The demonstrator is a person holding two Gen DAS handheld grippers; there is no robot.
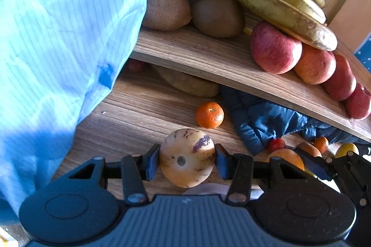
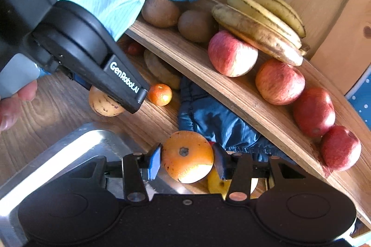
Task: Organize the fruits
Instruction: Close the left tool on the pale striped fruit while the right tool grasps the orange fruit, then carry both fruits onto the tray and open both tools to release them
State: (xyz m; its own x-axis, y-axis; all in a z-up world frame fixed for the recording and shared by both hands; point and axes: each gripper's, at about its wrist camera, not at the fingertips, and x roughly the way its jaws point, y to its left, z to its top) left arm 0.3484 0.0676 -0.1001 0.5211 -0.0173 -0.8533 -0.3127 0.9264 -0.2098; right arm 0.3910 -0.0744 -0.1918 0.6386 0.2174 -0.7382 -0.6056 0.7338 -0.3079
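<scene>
Left hand-held gripper (image 1: 187, 160): closed on a pale yellow fruit with purple streaks (image 1: 187, 157), one pad pressed to each flank; the fruit sits squarely between the fingers, low over the wooden surface (image 1: 129, 112).
Right hand-held gripper (image 2: 186, 160): clamped on an orange (image 2: 187, 156), stem end facing the camera; it hangs over the edge of a metal tray (image 2: 76, 149), just beside the blue cloth (image 2: 208, 117).
Why both are gripped: my guess is each fruit is being carried to join its own kind, since the shelf is already sorted by type.
Shelf (image 1: 208, 56): a curved wooden ledge above the surface, up and ahead of both grippers.
Sorted so far: bananas (image 1: 285, 1) at the back, leaning on the first of a row of red apples (image 1: 276, 48) that runs to the right; two kiwis (image 1: 218, 16) at the left end.
Still loose on the surface: a small mandarin (image 1: 209, 114) ahead of the left gripper, plus several small fruits near the cloth, too crowded to name with confidence.
Under the shelf: a brownish oblong thing (image 1: 190, 84) in shadow; I cannot tell what it is.
Blue sleeve (image 1: 58, 38): the person's arm, covering the shelf's left end.
Likely room: the bare shelf front between kiwis and apples looks free.
</scene>
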